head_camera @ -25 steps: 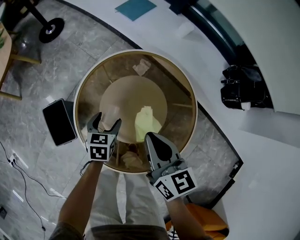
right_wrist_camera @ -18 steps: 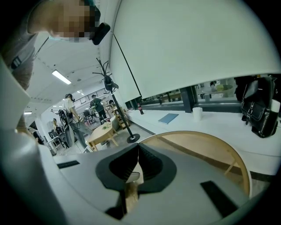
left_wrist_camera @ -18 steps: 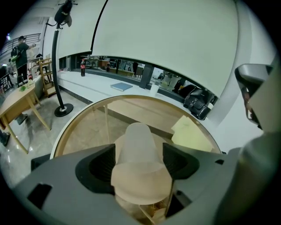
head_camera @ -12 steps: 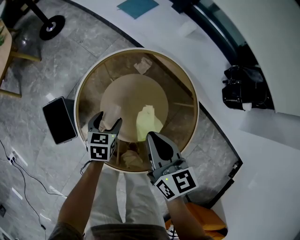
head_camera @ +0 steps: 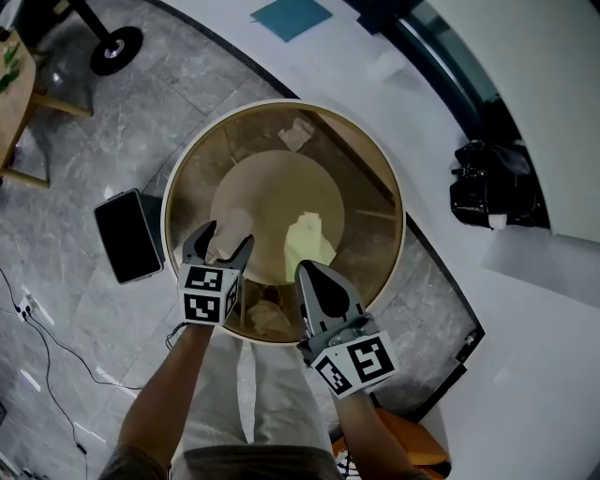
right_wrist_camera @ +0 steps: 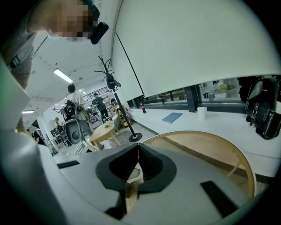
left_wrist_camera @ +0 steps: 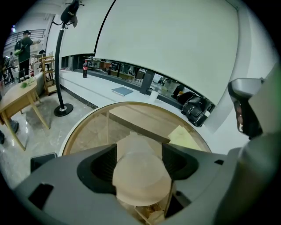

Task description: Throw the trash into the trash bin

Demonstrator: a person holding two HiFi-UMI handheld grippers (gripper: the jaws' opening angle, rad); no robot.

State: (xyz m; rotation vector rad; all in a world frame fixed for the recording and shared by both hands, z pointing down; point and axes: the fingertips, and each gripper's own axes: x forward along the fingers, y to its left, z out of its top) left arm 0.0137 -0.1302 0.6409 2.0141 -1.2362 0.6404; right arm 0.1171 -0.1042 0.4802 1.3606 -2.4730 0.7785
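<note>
Left gripper (head_camera: 225, 246): jaws spread wide and clamped on a beige paper cup (left_wrist_camera: 140, 171). In the left gripper view I see the cup's round bottom facing the camera, with a pad pressed to each side. The cup fills the gap between the pads.

From the head view the cup hangs inside the rim of the trash bin (head_camera: 370, 178), over its near-left part, above the floor of the bin and not touching it.

Right gripper (head_camera: 312, 274): jaws brought together with only a thin slit left, and I see nothing gripped in it. It sits over the near edge of the bin, just right of the left gripper, and the two are apart.

The bin is round, with a pale rim, brownish see-through walls and a light tan bottom. Inside it:
- a yellow-green sheet (head_camera: 307, 242) near the middle
- a crumpled paper (head_camera: 298, 133) against the far wall
- another crumpled wad (head_camera: 272, 319) by the near wall, between the two grippers

Around the bin:
- a dark flat device (head_camera: 131, 236) lies on the grey stone floor, just left of the bin
- a black bag (head_camera: 492, 183) sits on the white ledge to the right
- a teal book (head_camera: 291, 17) lies farther back on the same ledge
</note>
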